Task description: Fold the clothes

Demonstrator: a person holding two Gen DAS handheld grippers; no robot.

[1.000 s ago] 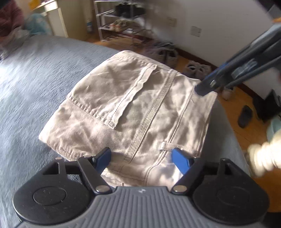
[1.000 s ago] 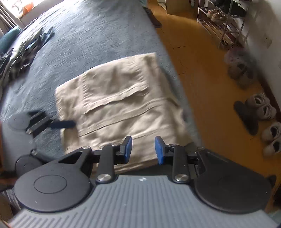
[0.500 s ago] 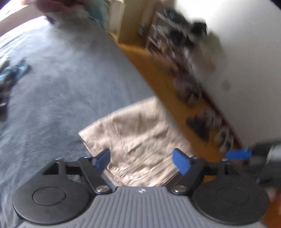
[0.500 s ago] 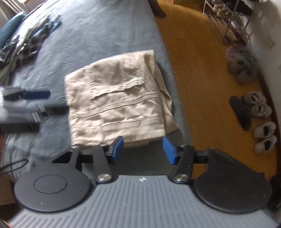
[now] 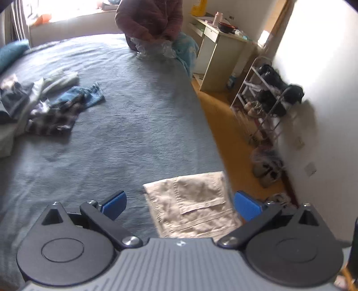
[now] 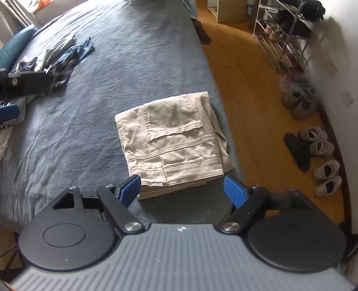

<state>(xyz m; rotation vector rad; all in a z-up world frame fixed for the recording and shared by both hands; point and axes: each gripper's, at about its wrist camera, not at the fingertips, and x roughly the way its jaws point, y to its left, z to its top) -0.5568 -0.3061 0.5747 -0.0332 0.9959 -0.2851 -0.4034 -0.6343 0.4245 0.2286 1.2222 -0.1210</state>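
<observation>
Folded beige trousers (image 6: 174, 143) lie near the right edge of the blue-grey bed (image 6: 125, 56), pocket flap up. My right gripper (image 6: 182, 187) hangs above their near edge, its jaws opening, with nothing between them. In the left wrist view the trousers (image 5: 192, 206) show low down beyond my left gripper (image 5: 180, 204), whose jaws are opening wide and hold nothing. The left gripper also appears at the left edge of the right wrist view, over a heap of unfolded clothes (image 6: 56, 60).
A heap of jeans and plaid clothes (image 5: 51, 107) lies on the bed's far left. A person (image 5: 152, 20) sits at the bed's far end. A wooden floor (image 6: 246, 73) with several shoes (image 6: 317, 141) and a shoe rack (image 5: 266, 100) runs along the right wall.
Both grippers let go of the trousers and rose away from them. Both sets of jaws widened. The left gripper swung up toward the far side of the bed.
</observation>
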